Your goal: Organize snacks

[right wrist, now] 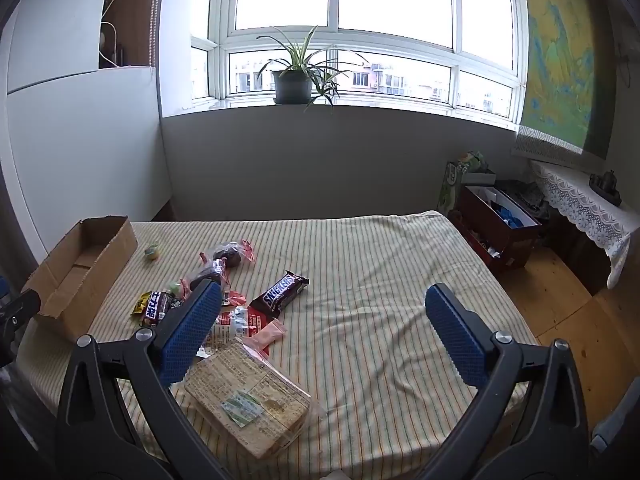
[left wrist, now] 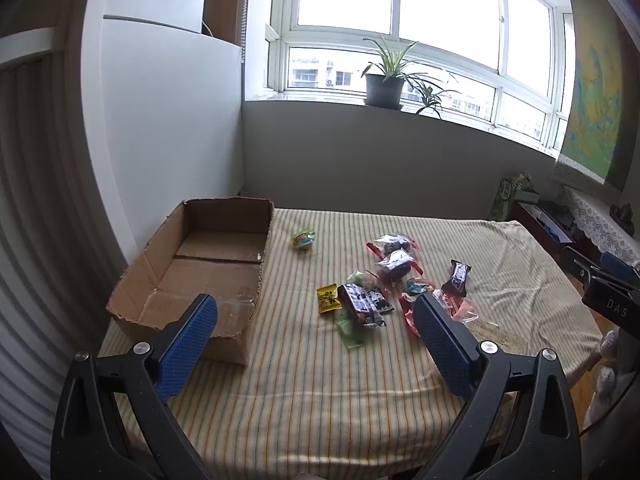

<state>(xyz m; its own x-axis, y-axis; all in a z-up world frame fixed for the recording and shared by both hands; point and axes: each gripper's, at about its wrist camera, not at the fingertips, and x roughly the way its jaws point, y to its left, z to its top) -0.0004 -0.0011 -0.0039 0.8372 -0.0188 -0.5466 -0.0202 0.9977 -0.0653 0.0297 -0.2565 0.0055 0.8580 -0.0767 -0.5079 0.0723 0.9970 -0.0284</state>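
Observation:
Several snacks lie scattered on the striped tablecloth (left wrist: 304,384): a Snickers bar (right wrist: 285,293), a yellow packet (left wrist: 329,298), a dark chocolate packet (left wrist: 362,304), clear bags of dark sweets (left wrist: 394,258), a round green candy (left wrist: 304,238) and a large clear pack of crackers (right wrist: 248,400). An empty cardboard box (left wrist: 208,264) stands at the left of the table, also in the right wrist view (right wrist: 80,272). My left gripper (left wrist: 316,320) is open above the table's front, before the snack pile. My right gripper (right wrist: 324,312) is open and empty, its left finger (right wrist: 192,332) over the crackers.
A potted plant (right wrist: 292,80) stands on the window sill behind the table. A red box (right wrist: 500,232) and a lace-covered shelf (right wrist: 584,204) stand on the wooden floor to the right. A white wall (left wrist: 168,128) is close behind the cardboard box.

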